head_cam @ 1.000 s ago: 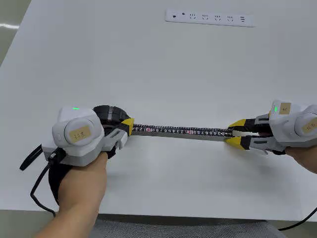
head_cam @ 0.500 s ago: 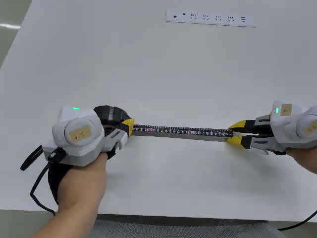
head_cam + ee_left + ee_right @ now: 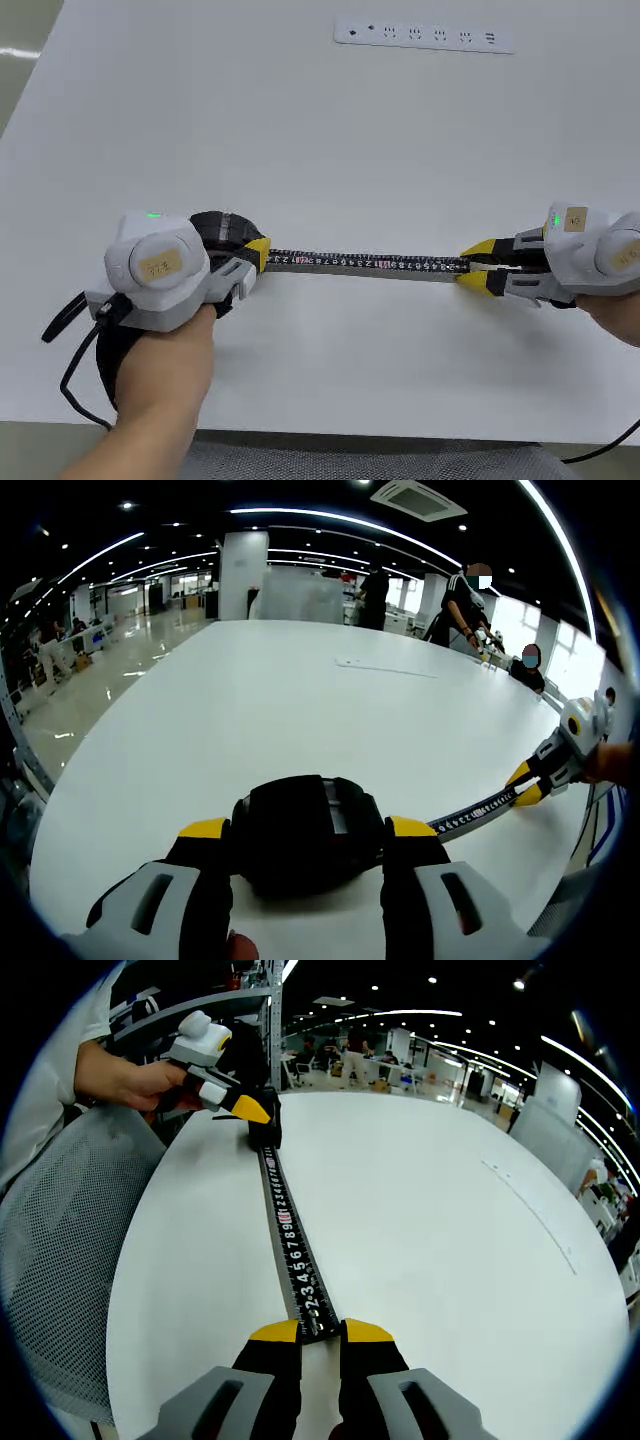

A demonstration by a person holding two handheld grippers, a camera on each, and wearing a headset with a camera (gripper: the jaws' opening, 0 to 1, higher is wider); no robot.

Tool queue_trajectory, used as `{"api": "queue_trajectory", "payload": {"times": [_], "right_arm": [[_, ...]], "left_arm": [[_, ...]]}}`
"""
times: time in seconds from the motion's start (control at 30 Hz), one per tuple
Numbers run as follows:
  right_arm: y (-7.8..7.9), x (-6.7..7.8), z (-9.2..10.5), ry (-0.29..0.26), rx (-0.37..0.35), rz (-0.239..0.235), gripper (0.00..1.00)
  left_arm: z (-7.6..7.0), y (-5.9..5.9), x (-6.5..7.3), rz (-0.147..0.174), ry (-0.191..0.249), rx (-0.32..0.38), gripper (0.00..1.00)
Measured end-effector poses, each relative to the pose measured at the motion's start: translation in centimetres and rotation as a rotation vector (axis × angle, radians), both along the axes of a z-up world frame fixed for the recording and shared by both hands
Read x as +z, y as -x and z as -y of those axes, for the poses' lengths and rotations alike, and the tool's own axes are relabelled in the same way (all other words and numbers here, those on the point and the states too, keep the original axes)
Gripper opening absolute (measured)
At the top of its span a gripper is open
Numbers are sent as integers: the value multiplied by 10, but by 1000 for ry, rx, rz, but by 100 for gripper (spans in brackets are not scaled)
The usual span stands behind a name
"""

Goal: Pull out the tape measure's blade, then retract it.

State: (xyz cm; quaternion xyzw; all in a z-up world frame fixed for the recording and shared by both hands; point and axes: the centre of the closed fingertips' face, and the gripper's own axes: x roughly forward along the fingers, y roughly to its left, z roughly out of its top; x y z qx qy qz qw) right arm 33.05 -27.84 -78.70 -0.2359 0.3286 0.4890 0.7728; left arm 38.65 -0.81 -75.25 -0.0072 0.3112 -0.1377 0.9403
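Tape case [image 3: 308,825]: black matt plastic, rubbery-looking. Blade [image 3: 365,264]: dark, slight sheen, printed nos. Right gripper [image 3: 320,1330]: yellow matt plastic tips. Table [image 3: 300,150]: white, smooth, satin. Chair back [image 3: 60,1260]: grey mesh cloth. Power strip [image 3: 425,36]: smooth white plastic.

One tape measure [image 3: 228,228], two grippers [image 3: 308,827] [image 3: 321,1331], one power strip [image 3: 424,35]

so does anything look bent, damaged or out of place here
Nothing stands out. The blade runs straight and unkinked from the tape measure case, clamped in the left gripper, to the right gripper, which pinches its tip. The power strip lies flat on the table.
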Motion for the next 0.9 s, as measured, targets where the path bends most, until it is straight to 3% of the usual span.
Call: {"api": "queue_trajectory", "payload": {"times": [0.17,0.9], "right_arm": [[1,0,-1,0,-1,-1,10],[-6,0,-47,-61,45,-8,9]], "left_arm": [[0,0,-1,-2,3,1,55],[1,1,0,-10,18,3,55]]}}
